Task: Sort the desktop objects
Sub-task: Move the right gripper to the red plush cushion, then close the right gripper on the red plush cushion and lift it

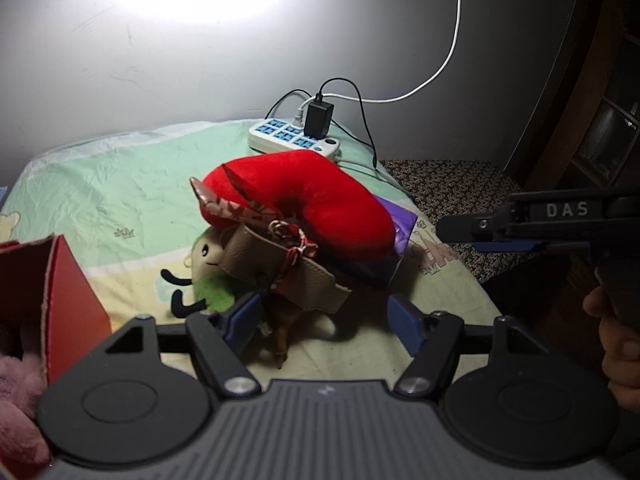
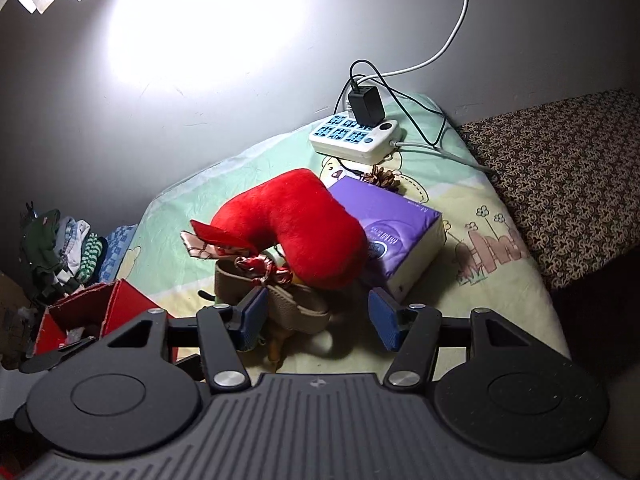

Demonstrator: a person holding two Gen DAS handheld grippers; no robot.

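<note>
A red plush heart point(image 1: 304, 200) point(image 2: 296, 232) lies on a pile in the middle of the green cloth. Under it are a beige leather strap point(image 1: 288, 276) point(image 2: 280, 304) with a red patterned ribbon point(image 1: 292, 240) point(image 2: 264, 268), a small plush figure point(image 1: 204, 264) and a purple tissue box point(image 2: 396, 232) point(image 1: 400, 224). My left gripper point(image 1: 326, 320) is open and empty, just in front of the strap. My right gripper point(image 2: 316, 318) is open and empty above the same strap; it also shows from the side in the left wrist view point(image 1: 480, 228).
A red open box point(image 1: 56, 292) point(image 2: 96, 312) stands at the left with a pink plush point(image 1: 16, 400) beside it. A white power strip point(image 1: 292, 136) point(image 2: 356, 136) with a black charger and cables sits at the back by the wall. A pine cone point(image 2: 382, 178) lies behind the tissue box. Folded clothes point(image 2: 68, 252) lie far left.
</note>
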